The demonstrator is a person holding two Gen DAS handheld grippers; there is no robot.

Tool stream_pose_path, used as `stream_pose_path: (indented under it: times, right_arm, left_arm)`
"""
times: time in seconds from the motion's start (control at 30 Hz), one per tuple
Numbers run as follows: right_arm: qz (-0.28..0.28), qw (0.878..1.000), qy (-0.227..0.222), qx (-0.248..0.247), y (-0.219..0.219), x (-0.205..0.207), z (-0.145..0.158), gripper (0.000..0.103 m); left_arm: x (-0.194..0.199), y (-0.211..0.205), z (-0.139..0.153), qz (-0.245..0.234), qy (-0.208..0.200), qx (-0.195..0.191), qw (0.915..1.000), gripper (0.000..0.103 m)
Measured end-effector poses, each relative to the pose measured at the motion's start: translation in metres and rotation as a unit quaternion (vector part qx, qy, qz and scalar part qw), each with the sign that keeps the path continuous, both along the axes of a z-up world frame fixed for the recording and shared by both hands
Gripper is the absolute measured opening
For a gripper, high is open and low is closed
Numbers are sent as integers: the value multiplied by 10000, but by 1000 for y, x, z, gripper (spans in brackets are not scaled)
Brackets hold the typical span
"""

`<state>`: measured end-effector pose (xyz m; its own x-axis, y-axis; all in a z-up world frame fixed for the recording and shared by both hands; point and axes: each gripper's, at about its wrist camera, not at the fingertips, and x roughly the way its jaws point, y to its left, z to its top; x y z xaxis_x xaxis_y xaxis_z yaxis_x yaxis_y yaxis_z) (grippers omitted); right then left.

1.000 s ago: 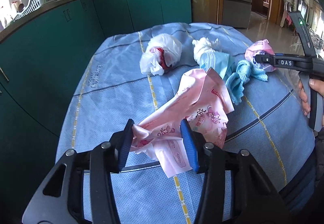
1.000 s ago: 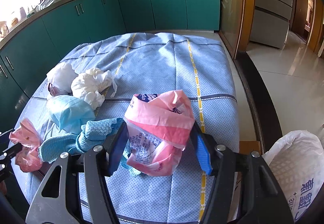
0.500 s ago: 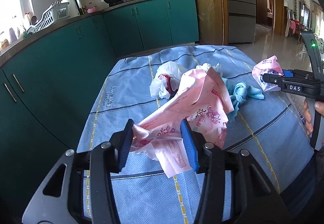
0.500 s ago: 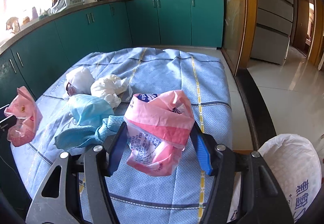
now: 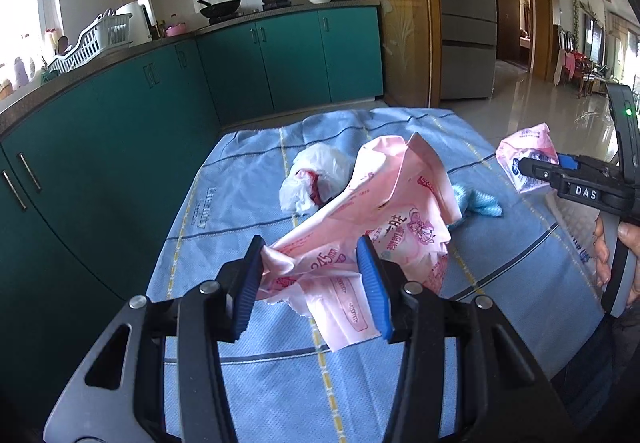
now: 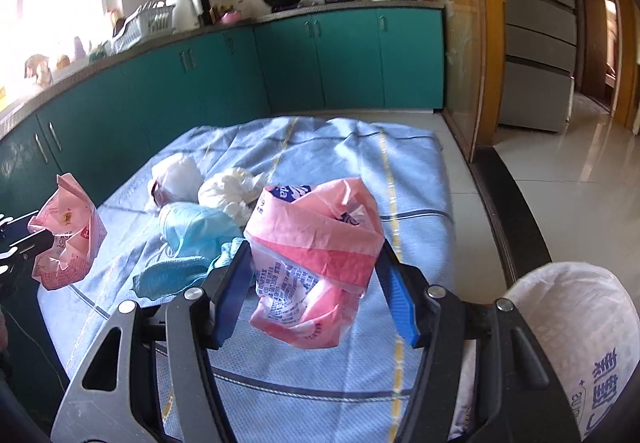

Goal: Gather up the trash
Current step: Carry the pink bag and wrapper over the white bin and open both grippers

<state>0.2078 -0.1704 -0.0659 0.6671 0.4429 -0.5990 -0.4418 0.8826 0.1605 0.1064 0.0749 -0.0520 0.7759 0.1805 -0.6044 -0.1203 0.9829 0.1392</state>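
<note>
- Left tongs clamping partway closed on a pale pink wrapper, lifting it clear of the bench; wrapper's lower flap drooping below the right pad, its upper end rising beyond the tips.
- Right tongs gripping, at a wider set, a crumpled pink and white bag printed in blue; bag filling the gap between the pads and sagging beneath them.
- Lying beyond and left of the right tongs on the blue checked cloth: a white plastic bundle, a white tissue wad, a light blue mask, and a teal rag partly tucked behind the left finger.
- Hiding much of that pile from the left wrist view, the held wrapper; only the white bundle and a corner of the rag peeking out.
- Sitting just right of the right tongs, low and cut off by the frame edge, a white sack with blue print; its mouth not making itself out.
- Showing at the far right of the left view, fingers of a hand around the right tongs' handle, mostly cropped.
</note>
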Motion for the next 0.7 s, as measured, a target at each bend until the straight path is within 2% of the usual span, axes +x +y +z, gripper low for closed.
stream_pose_path:
  times: [0.13,0.3,0.4,0.53,0.7]
  right_arm:
    - [-359,9990,-222,107,-30,-11,5,61]
    - [-1257,9911,-408,153,-92,-22,10,61]
    - [-1961,9796,-436,101,-132,-32,9,61]
    - [-2619,9637,-298,425,-182,-41,4,61]
    - [-3189,9464,-200,477,-216,-49,-3,61]
  left_arm:
    - [10,-19,7,-280,-145,-175,9993,48]
    - [25,-62,13,-817,-227,-291,9960,48]
    - [34,-97,14,-1235,-270,-295,9915,48]
    - [45,-144,12,-1733,-261,-295,9841,48]
    - [57,-197,3,-2185,-129,-312,9752,48]
